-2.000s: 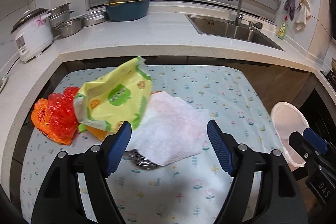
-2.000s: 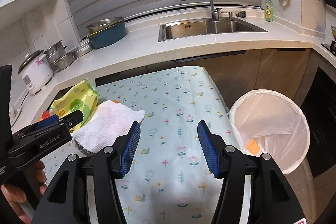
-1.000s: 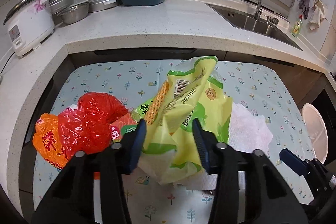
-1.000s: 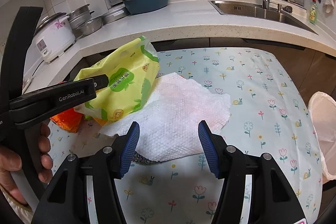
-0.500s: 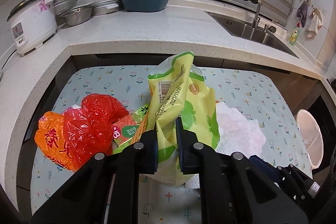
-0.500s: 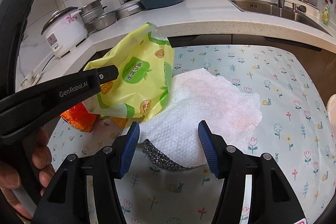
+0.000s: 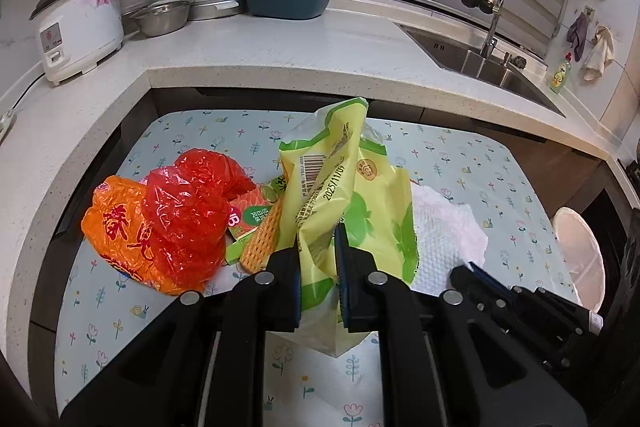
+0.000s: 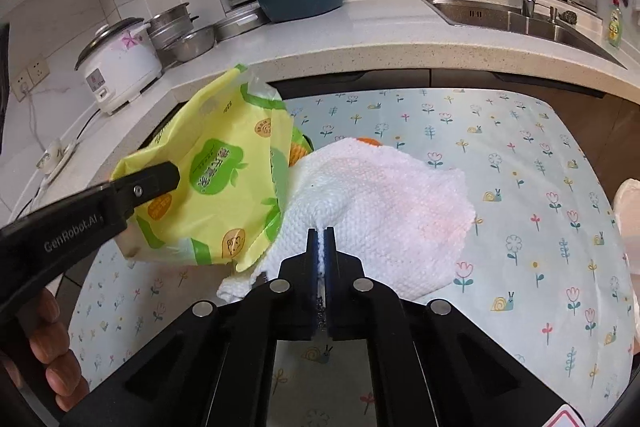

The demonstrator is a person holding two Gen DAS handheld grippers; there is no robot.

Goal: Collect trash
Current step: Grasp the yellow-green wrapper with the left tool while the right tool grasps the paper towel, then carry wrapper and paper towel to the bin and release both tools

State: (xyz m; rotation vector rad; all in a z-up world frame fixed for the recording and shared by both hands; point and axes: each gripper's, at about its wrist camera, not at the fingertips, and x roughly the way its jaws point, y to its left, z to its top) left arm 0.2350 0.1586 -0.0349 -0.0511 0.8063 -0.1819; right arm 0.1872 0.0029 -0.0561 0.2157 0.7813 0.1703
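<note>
My left gripper (image 7: 319,239) is shut on a yellow-green plastic bag (image 7: 352,187), which hangs crumpled between its blue pads a little above the table. The right wrist view shows the same bag (image 8: 216,163) at the left with the left gripper (image 8: 160,179) clamped on it. My right gripper (image 8: 321,231) is shut on the near edge of a white paper towel (image 8: 380,203), which is bunched up at the pinch. A dark glittery scrap shows between the pads lower down. The towel (image 7: 444,227) lies to the right of the bag, with the right gripper (image 7: 468,271) at its near edge.
A red bag (image 7: 188,207), an orange bag (image 7: 116,223), a small carton (image 7: 250,217) and a yellow netted piece (image 7: 264,235) lie left on the flowered tablecloth (image 7: 200,147). A white-lined bin (image 7: 576,251) stands off the table's right edge. Counter, rice cooker (image 7: 80,27) and sink (image 7: 480,55) lie behind.
The left gripper shut on the yellow-green bag and raised it slightly. The right gripper came from the bin side to the paper towel and shut on its near edge.
</note>
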